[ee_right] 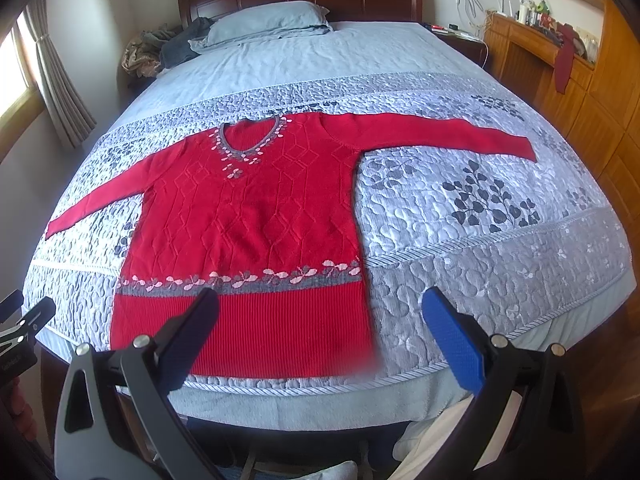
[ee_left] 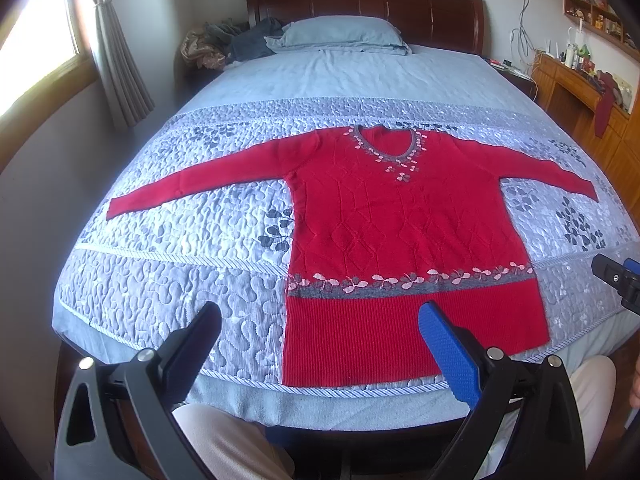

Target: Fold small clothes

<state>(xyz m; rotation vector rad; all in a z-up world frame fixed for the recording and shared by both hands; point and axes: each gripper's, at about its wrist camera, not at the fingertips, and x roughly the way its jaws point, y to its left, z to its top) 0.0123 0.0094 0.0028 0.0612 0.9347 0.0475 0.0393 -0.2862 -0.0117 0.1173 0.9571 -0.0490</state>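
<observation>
Because nothing had yet been folded, the red sweater (ee_left: pixel 400 232) lay flat and face up on the quilted bedspread (ee_left: pixel 168 280), both sleeves stretched out sideways and the ribbed hem (ee_right: pixel 248 336) near the foot edge of the bed, a layout that judged well for folding each sleeve inward. The left gripper (ee_left: pixel 320 344) hovered above the hem's left part with its fingers spread wide and nothing between them; the right gripper (ee_right: pixel 320 336) hung likewise over the hem's right corner, fingers parted and empty. Each seemed poised to take its own side of the garment. A pillow (ee_left: pixel 340 32) sat well apart by the headboard
</observation>
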